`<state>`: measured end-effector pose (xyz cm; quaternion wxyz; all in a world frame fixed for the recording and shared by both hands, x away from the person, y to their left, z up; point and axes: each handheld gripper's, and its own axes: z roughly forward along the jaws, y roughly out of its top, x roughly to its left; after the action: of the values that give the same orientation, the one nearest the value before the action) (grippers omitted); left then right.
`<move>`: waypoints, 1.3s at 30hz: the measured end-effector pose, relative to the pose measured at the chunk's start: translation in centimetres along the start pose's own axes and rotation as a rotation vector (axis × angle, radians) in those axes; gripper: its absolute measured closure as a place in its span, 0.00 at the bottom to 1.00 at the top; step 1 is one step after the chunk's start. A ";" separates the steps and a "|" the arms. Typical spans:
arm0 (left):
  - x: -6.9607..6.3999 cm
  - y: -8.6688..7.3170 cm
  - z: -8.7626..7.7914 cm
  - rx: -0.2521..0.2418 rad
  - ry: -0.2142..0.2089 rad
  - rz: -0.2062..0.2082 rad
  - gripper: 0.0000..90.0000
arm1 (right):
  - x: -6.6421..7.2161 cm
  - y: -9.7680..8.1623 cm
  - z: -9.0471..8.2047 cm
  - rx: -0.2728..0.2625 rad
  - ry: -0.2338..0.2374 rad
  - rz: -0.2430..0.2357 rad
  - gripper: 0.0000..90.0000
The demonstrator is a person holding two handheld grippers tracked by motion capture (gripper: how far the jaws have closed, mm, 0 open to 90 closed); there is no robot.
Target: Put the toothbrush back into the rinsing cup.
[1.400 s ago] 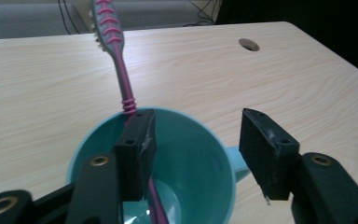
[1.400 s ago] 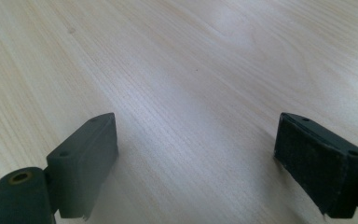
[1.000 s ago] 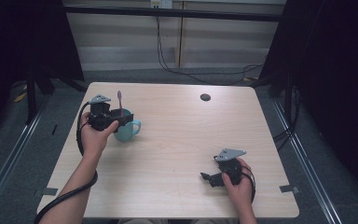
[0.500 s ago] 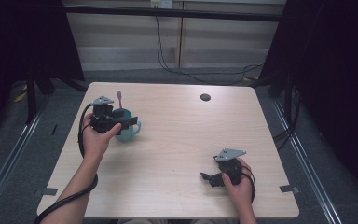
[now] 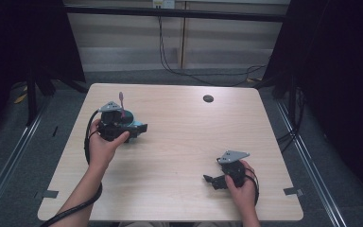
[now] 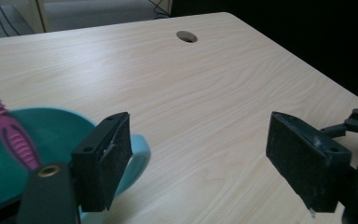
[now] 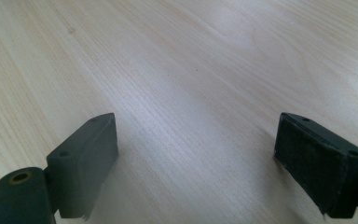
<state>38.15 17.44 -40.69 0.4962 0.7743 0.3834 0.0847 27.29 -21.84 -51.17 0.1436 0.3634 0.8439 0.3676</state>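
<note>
A teal cup (image 5: pixel 131 118) stands on the left half of the wooden table (image 5: pixel 189 137), with a pink utensil (image 5: pixel 121 101) upright in it. My left gripper (image 5: pixel 141 128) hovers right over the cup and points to the right. In the left gripper view the cup (image 6: pixel 51 135) and its handle (image 6: pixel 140 158) lie behind the left jaw. The left gripper (image 6: pixel 200 135) is open, its jaws have just been opening, and only bare table lies between them. My right gripper (image 5: pixel 211 180) rests open near the table's front right, jaws wide over bare wood (image 7: pixel 196 135).
A dark round cable hole (image 5: pixel 208 98) sits near the table's far edge. Black cables trail from both grippers. Dark curtains flank the table, and metal floor rails run along both sides.
The left hand has shifted a little to the right and toward the front, so it covers more of the cup. Cup and utensil stay put. The right hand has not moved.
</note>
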 end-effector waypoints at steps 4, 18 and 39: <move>-0.6 -0.3 0.2 0.005 -0.015 0.006 0.24 | 0.0 0.0 0.0 0.000 0.000 0.001 0.14; -2.8 -2.3 1.7 0.023 -0.084 0.024 0.23 | 0.0 0.0 0.0 0.000 0.000 0.001 0.14; -4.7 -6.6 4.4 0.092 -0.154 0.049 0.23 | 0.0 0.0 0.0 0.000 0.001 0.001 0.14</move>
<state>33.82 12.58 -47.25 0.4858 0.8098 0.3284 0.0193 27.29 -21.85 -51.17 0.1433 0.3636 0.8438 0.3679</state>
